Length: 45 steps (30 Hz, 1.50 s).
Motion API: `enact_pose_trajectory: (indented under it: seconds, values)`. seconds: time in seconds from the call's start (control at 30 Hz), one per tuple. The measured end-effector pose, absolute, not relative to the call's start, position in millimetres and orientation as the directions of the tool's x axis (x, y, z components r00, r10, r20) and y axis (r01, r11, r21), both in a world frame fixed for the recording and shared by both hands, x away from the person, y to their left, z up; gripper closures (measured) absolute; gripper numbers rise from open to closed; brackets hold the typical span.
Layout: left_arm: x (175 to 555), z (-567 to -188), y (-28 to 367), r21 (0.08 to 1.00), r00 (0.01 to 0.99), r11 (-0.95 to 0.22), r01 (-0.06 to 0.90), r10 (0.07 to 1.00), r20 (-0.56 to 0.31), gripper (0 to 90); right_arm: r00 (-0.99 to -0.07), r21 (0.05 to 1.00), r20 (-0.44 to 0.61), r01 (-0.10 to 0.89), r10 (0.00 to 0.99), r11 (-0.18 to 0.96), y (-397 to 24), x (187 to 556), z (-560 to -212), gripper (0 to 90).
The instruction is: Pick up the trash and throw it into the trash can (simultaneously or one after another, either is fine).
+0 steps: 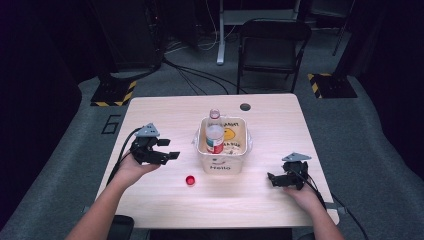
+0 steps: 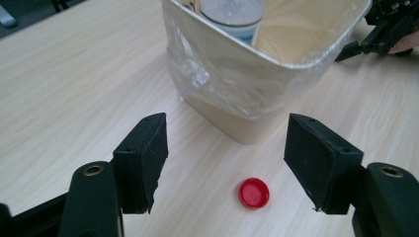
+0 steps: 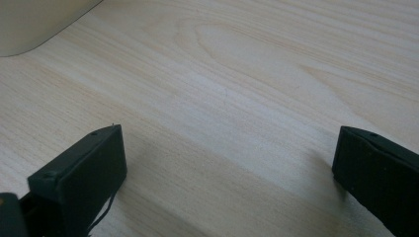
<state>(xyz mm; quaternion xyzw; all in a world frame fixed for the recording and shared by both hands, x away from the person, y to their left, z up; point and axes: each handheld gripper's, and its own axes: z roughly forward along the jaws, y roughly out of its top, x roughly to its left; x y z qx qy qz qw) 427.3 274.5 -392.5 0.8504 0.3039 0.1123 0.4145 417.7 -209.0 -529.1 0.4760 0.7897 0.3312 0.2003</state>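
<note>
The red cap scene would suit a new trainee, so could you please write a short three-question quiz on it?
1. True or false: the red cap lies on the table, outside the bin.
2. What stands inside the bin?
A. a clear bottle with no cap on
B. a mug
C. a folded cloth
3. In the left gripper view, where does the cap lie in relation to the left gripper and its fingers?

Key
1. True.
2. A: the bottle stands upright, its neck above the rim.
3. On the table ahead of the open left gripper, nearer one finger than the other; neither touches it.
</note>
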Motion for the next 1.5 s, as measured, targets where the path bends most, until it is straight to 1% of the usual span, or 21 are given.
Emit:
enact_pose_trajectory:
  seconds: [0.1,0.33,0.57,0.8,1.2,1.3,1.37,1.5]
  values:
    - [425,-402,274,0.766,0.788,-0.47,0.438,0.611,-0.076,34.0,-0.467,0.714,-0.002,0.619,0.884,0.328,-209,418,-529,0.0]
    - [421,-420,269,0.77,0.8,-0.465,0.436,0.592,-0.095,36.6,-0.466,0.714,-0.001,0.619,0.885,0.327,-209,417,-529,0.0]
    - [419,-441,262,0.752,0.82,-0.494,0.437,0.562,-0.107,39.0,-0.464,0.714,0.001,0.62,0.886,0.324,-209,417,-529,0.0]
    - [418,-460,260,0.74,0.833,-0.522,0.424,0.545,-0.093,42.6,-0.467,0.714,-0.002,0.619,0.884,0.328,-209,417,-529,0.0]
    - [418,-475,252,0.729,0.848,-0.539,0.422,0.518,-0.108,43.7,-0.467,0.714,-0.001,0.619,0.884,0.328,-209,417,-529,0.0]
    - [418,-478,250,0.728,0.854,-0.544,0.418,0.508,-0.111,44.8,-0.467,0.714,-0.002,0.619,0.884,0.328,-209,417,-529,0.0]
    - [419,-482,248,0.723,0.857,-0.547,0.422,0.502,-0.121,47.3,-0.467,0.714,-0.002,0.619,0.884,0.328,-209,417,-529,0.0]
    - [421,-489,246,0.71,0.856,-0.554,0.434,0.5,-0.133,48.2,-0.467,0.714,-0.001,0.619,0.884,0.328,-209,417,-529,0.0]
